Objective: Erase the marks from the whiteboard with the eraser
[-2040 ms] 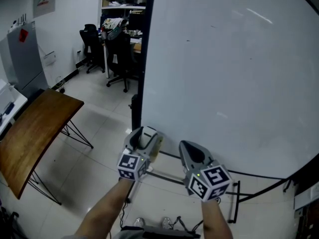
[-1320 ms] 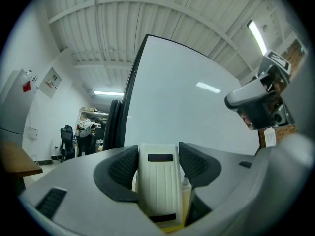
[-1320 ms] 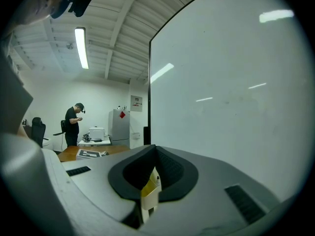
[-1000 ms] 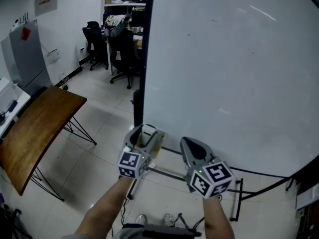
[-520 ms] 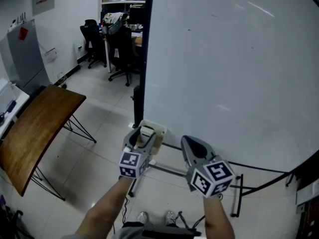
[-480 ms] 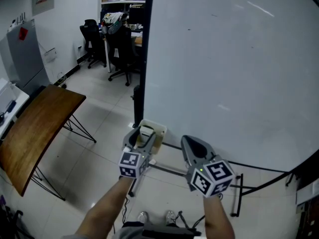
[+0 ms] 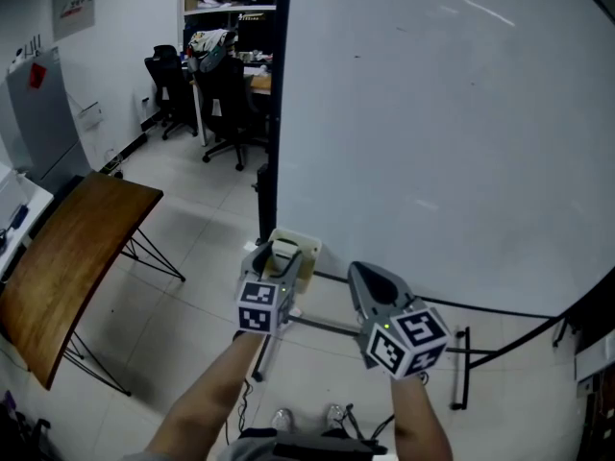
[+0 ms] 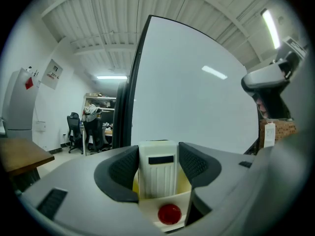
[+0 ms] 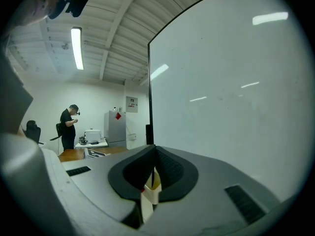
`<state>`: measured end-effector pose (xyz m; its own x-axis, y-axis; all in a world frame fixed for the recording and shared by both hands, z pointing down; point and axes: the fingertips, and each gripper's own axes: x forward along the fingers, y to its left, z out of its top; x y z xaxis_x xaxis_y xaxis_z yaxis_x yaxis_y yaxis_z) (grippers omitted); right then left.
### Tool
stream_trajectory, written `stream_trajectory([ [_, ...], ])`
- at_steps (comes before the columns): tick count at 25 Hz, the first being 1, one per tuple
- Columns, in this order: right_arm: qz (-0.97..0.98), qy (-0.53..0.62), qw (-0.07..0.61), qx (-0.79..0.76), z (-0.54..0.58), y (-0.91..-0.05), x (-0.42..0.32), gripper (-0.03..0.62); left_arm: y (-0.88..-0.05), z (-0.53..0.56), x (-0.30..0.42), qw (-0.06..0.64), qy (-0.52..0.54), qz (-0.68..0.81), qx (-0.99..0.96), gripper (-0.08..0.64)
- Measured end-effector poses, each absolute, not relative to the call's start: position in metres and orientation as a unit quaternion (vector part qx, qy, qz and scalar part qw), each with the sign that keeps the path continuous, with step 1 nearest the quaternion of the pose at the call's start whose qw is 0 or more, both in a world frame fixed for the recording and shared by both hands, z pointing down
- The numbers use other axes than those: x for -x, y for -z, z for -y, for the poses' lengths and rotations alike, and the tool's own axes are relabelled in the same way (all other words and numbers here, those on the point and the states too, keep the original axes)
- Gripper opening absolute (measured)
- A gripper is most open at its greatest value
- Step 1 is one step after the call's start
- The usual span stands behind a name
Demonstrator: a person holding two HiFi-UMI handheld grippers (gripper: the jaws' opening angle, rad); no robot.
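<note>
Left gripper jaws clamp the eraser, right gripper jaws pinched together and empty; whiteboard looks near clean, so you'd lift to the faint specks around 12 o'clock.

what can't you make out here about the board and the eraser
- Marks on the whiteboard: head view, any that are there are too faint and small to tell.
- Top and right of the whiteboard: head view, cut off by the picture's edge.
- Felt face of the eraser: left gripper view, hidden inside the left hand-held gripper.
</note>
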<state>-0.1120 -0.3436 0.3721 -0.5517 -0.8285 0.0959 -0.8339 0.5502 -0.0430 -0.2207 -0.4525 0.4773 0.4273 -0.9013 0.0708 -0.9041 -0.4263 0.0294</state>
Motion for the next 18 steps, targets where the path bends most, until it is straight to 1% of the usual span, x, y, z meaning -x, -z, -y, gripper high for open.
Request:
stream_trajectory([
  [9, 0.878, -0.044, 0.029, -0.476, 0.338, -0.372, 0.107, -0.003, -0.489, 0.451, 0.225, 0.044, -0.041, 0.535, -0.842, 0.259],
  [18, 0.883, -0.045, 0.031, -0.465, 0.334, -0.368, 0.099, -0.003, -0.477, 0.448, 0.233, 0.031, -0.046, 0.565, -0.824, 0.259],
])
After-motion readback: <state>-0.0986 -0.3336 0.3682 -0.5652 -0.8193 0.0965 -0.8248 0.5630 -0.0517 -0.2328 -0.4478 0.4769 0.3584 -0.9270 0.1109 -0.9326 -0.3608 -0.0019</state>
